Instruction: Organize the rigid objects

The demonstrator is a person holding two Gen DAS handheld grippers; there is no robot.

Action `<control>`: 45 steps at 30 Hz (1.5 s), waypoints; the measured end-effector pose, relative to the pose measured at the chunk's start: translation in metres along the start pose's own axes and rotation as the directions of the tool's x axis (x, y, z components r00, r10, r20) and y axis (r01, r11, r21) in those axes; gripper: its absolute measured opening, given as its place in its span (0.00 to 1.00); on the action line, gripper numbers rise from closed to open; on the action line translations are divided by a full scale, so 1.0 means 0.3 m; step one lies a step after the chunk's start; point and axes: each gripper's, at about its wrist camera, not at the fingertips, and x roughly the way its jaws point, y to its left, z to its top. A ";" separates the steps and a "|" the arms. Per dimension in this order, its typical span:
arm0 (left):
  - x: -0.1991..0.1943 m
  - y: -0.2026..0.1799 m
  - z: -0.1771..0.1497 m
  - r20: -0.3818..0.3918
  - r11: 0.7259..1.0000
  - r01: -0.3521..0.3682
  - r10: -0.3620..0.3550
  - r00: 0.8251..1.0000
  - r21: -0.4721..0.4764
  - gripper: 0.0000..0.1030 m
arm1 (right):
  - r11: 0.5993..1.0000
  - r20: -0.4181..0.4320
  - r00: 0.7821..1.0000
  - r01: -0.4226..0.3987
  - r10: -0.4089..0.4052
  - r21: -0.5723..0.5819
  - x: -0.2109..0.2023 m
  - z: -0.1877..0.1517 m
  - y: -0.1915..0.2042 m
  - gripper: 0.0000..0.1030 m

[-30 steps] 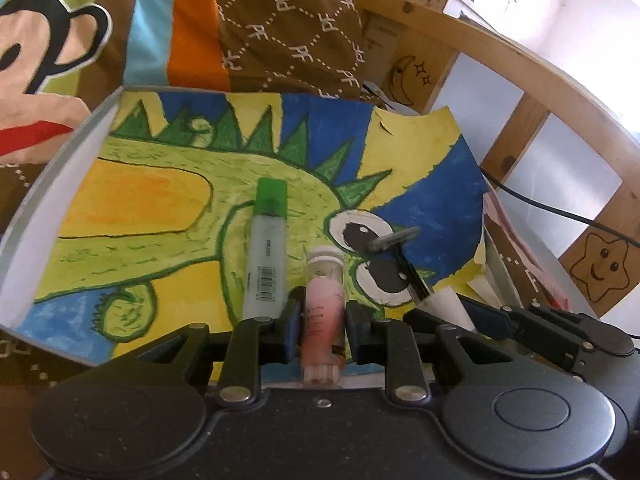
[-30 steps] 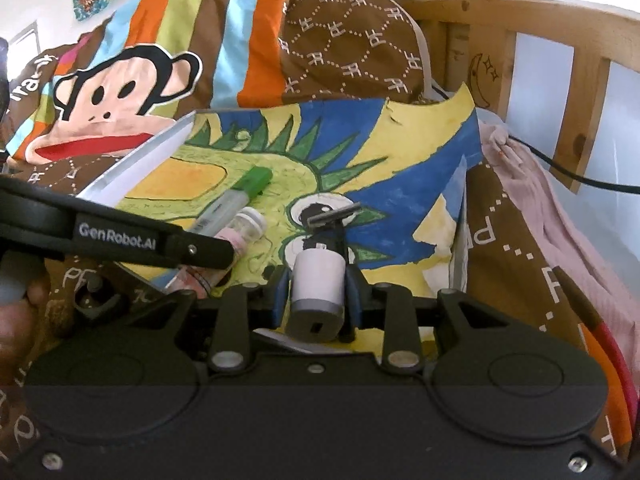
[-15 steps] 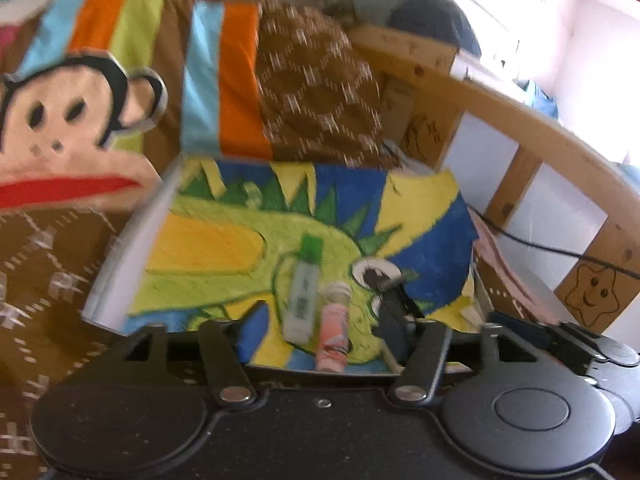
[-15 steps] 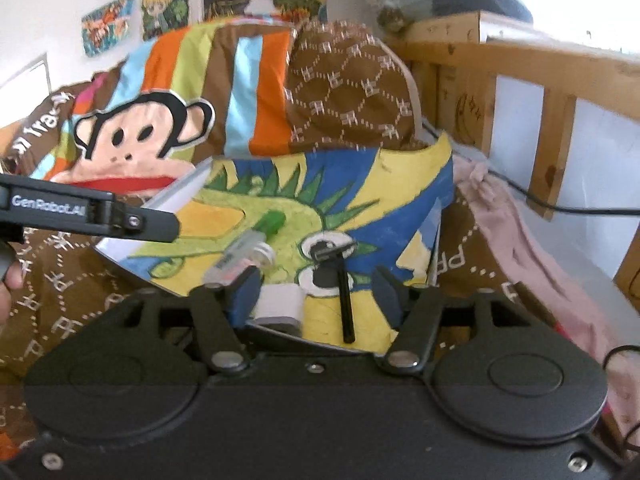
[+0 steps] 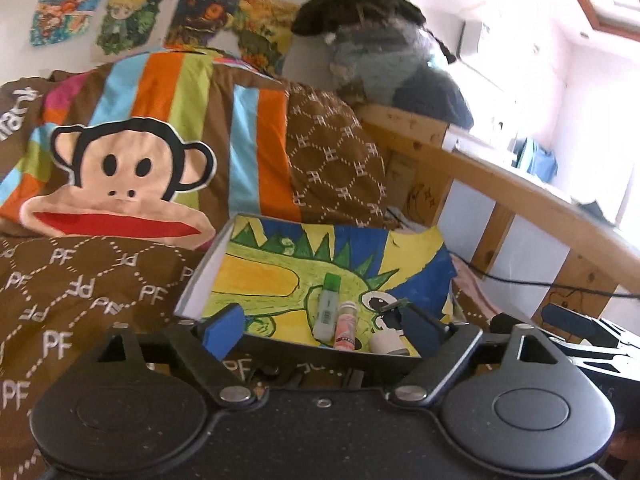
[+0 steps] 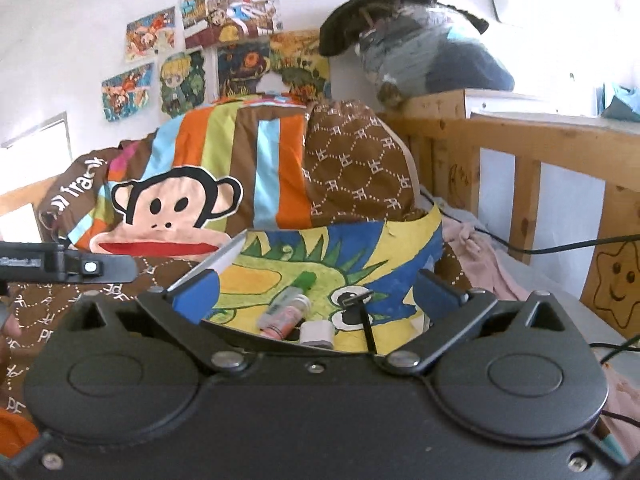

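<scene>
Your left gripper [image 5: 320, 330] hangs clear of the tray [image 5: 192, 300], its jaws opening and nothing between the blue pads [image 5: 224, 330]; your right gripper [image 6: 316, 294] is the same, jaws opening wide and empty. Judging by that, the step in hand is letting go and drawing off. Do it well by lifting both grippers straight away from the tray before you swing either one sideways, since the tray rests on soft bedding [image 5: 80, 280] and a nudge to its near rim could tip it. Keep the two grippers apart as you go; the left one already shows at the left edge of the right wrist view.

The tray sits just ahead of and below both grippers, lined with a painted dinosaur picture [image 5: 280, 276]. Four things lie in it, side by side near the close rim. Straight ahead of your left gripper is the green-capped marker [image 5: 329, 312], lying lengthwise away from you. Touching it on the right is the pink tube [image 5: 345, 332]. Right of that, by your left gripper's right pad, is a small white bottle [image 6: 317, 333], then a thin black tool [image 6: 366, 322] with a crosspiece at its far end. All four seem settled; whether more things remain elsewhere you cannot tell from here
</scene>
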 end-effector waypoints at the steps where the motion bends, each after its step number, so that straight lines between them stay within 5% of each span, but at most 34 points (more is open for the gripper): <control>1: -0.023 0.008 -0.008 0.010 1.000 -0.001 0.001 1.000 -0.009 0.89 | 1.000 0.001 1.000 0.006 -0.006 0.006 -0.010 -0.003 0.006 1.00; 20: -0.320 0.131 -0.189 0.093 0.997 -0.079 0.076 0.993 0.024 0.99 | 0.997 -0.001 0.997 0.074 -0.074 -0.014 -0.178 -0.116 0.191 1.00; 35: -0.390 0.164 -0.200 0.070 0.993 -0.117 0.118 0.991 -0.026 0.99 | 0.996 -0.105 0.990 0.092 -0.091 0.004 -0.266 -0.218 0.335 1.00; 45: -0.404 0.155 -0.228 0.051 0.988 -0.154 0.152 0.987 0.022 0.99 | 0.992 -0.148 0.982 0.124 -0.119 0.028 -0.292 -0.242 0.341 1.00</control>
